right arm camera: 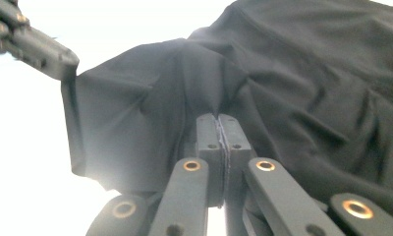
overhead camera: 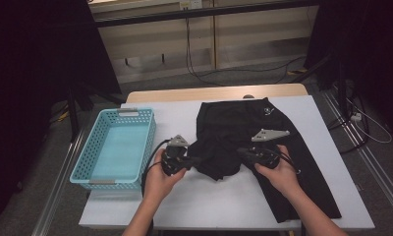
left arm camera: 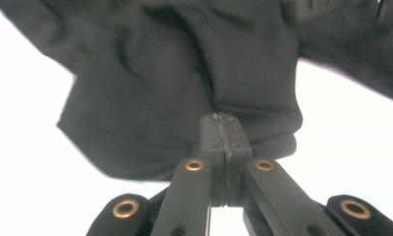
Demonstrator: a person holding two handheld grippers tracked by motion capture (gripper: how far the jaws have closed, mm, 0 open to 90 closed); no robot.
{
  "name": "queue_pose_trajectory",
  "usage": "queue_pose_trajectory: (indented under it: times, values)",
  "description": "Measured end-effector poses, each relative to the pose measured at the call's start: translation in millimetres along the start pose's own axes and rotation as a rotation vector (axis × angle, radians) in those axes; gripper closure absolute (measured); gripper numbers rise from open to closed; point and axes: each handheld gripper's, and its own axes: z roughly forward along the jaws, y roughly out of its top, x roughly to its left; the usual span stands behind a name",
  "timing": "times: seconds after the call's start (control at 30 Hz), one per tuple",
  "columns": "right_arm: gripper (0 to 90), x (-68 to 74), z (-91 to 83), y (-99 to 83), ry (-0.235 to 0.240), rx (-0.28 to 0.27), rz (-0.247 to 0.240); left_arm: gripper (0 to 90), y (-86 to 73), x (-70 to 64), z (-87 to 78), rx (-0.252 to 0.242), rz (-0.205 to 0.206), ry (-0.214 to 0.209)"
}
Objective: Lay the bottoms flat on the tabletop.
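— What's over on the left side of the table?

— A light blue plastic basket [overhead camera: 117, 147] with perforated walls, sitting on the white tabletop [overhead camera: 204, 196] near its left edge. Nothing lies in it that I can see.

— And next to that?

— The person's left hand [overhead camera: 157, 179], holding the left gripper [overhead camera: 193, 161] just to the right of the basket. Its jaws are pressed tight together, with a fold of the black garment [overhead camera: 243, 132] pinched between them. In the left gripper view [left arm camera: 220, 129] the cloth [left arm camera: 184, 73] bunches right at the tips.

— Where does the garment lie?

— Spread across the middle and right of the table, looks like black trousers or shorts, with a small white logo [overhead camera: 266, 110] near the far end. One leg runs down toward the near right corner. The bottom left part is gathered up into a lump between the two grippers.

— The right one?

— The right gripper [overhead camera: 242, 153] faces the left, held in the right hand [overhead camera: 278, 169], which rests over the fabric. Its jaws are also clamped shut on a crease of the garment; the right gripper view [right arm camera: 218, 129] shows the cloth [right arm camera: 293, 73] wrinkling out from the tips, and the left gripper's tip [right arm camera: 37, 46] in the upper left corner.
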Motion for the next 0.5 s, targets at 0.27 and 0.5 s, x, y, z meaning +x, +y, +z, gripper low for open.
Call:
queue_pose_trajectory:
  times: [0.27, 0.5]
  values:
    - [66.3, 9.6, 21.4, 6.2, 0.006, 0.01, -0.001, 90.0, -2.3, 18.1, -21.7, -0.049, -0.052, 0.032]
    - [59.8, 18.1, 2.0, 6.2, -0.016, -0.031, -0.028, 90.0, -2.4, 20.0, -20.6, -0.049, -0.057, 0.036]
